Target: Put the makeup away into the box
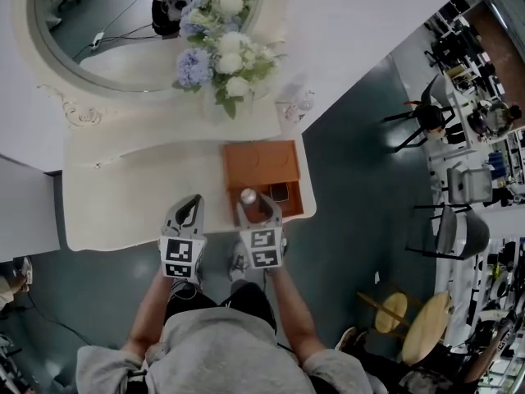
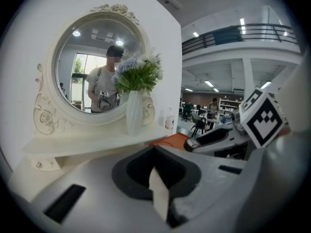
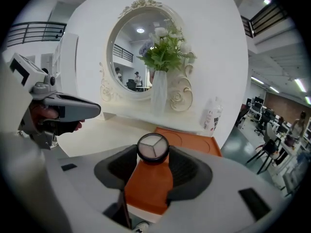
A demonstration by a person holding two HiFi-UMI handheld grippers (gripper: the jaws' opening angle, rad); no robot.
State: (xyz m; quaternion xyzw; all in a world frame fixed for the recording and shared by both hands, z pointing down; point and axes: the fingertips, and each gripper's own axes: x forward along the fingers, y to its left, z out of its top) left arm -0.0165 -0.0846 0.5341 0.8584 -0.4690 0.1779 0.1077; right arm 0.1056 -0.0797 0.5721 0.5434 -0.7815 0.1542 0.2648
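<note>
An orange box point(image 1: 261, 164) stands open at the right end of the cream vanity table point(image 1: 131, 195), with dark items in its near compartment. My right gripper point(image 1: 256, 200) hovers over the box's front edge, shut on a round makeup compact point(image 1: 248, 195). In the right gripper view the compact point(image 3: 153, 147), with three pale shades, sits between the jaw tips of the right gripper point(image 3: 153, 153), above the box point(image 3: 194, 142). My left gripper point(image 1: 190, 208) hangs beside it over the table's front edge. In the left gripper view the left gripper point(image 2: 155, 150) has its tips together with nothing between them.
A white vase of flowers point(image 1: 225, 56) stands before the oval mirror point(image 1: 107, 31) at the back of the table. A clear bottle point(image 1: 297, 105) sits at the back right corner behind the box. Dark floor, chairs point(image 1: 426, 117) and stools point(image 1: 426, 322) lie to the right.
</note>
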